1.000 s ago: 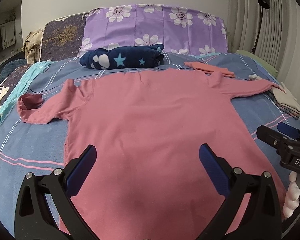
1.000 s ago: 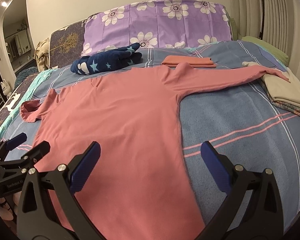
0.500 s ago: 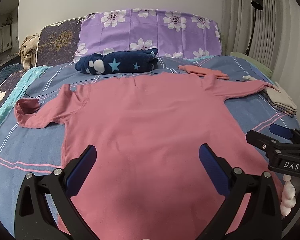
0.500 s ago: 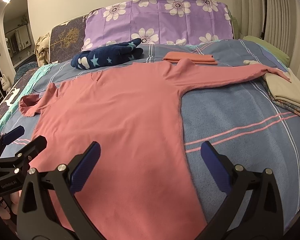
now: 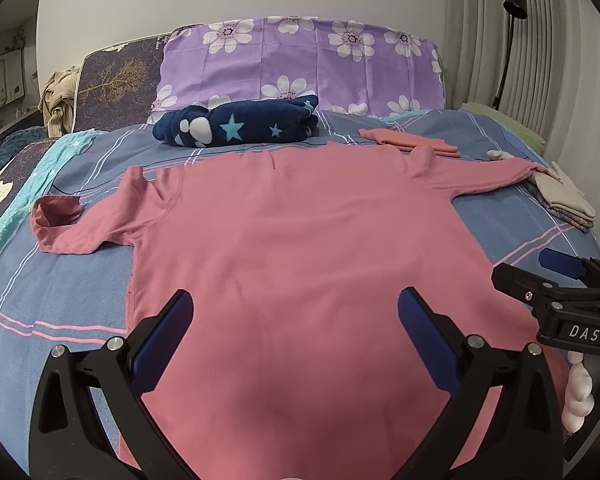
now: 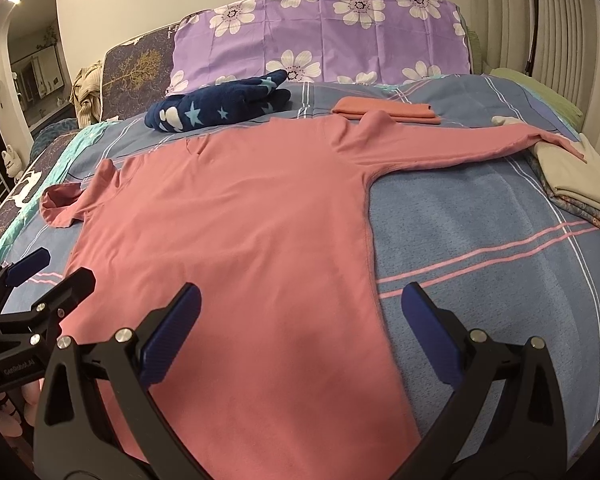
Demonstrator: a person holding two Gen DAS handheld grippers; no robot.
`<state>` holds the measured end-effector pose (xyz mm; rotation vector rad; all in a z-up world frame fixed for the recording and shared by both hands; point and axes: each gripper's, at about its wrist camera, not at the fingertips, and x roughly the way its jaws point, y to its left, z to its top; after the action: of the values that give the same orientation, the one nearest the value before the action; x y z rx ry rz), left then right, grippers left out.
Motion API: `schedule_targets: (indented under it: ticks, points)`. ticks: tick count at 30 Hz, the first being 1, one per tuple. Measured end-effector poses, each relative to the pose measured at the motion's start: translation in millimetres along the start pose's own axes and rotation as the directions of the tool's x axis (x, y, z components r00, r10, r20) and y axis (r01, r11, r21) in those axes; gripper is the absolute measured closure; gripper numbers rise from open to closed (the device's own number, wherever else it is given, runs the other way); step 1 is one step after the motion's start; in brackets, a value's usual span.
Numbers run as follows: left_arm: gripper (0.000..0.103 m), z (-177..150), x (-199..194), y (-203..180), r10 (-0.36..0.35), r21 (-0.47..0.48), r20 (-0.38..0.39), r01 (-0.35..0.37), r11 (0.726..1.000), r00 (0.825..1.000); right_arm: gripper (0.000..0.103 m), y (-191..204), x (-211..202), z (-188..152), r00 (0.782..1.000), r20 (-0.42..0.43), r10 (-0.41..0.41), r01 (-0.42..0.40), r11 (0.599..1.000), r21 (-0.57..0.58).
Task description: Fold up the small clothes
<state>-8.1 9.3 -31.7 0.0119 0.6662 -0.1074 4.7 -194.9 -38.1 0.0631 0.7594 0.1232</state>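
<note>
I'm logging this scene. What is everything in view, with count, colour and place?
shirt: 1, pink, flat mid-bed, sleeves out
blanket: 1, navy with stars, behind shirt
folded garment: 1, salmon, behind shirt's right shoulder
stack: 1, beige on patterned, right edge under sleeve cuff
pillow: 1, purple floral, headboard
bedsheet: 1, blue striped
lamp: 1, black, right wall
left gripper: black, blue pads, jaws open over hem
right gripper: same, jaws open

Pink long-sleeved shirt (image 5: 300, 248), flat on bed
</note>
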Motion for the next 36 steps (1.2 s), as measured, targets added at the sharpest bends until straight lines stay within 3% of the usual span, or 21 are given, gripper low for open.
schedule_targets:
  ticks: [21,36]
  points:
    - [0.001,0,-2,14,0.022,0.001,0.016,-0.022,1.000,1.000,0.002,6,0,-1,1.000,-0.006,0.015,-0.015,1.000,-0.006]
    - [0.002,1,4,19,-0.006,0.006,0.015,0.006,1.000,1.000,0.002,10,11,-1,0.999,-0.030,0.016,-0.017,1.000,-0.021]
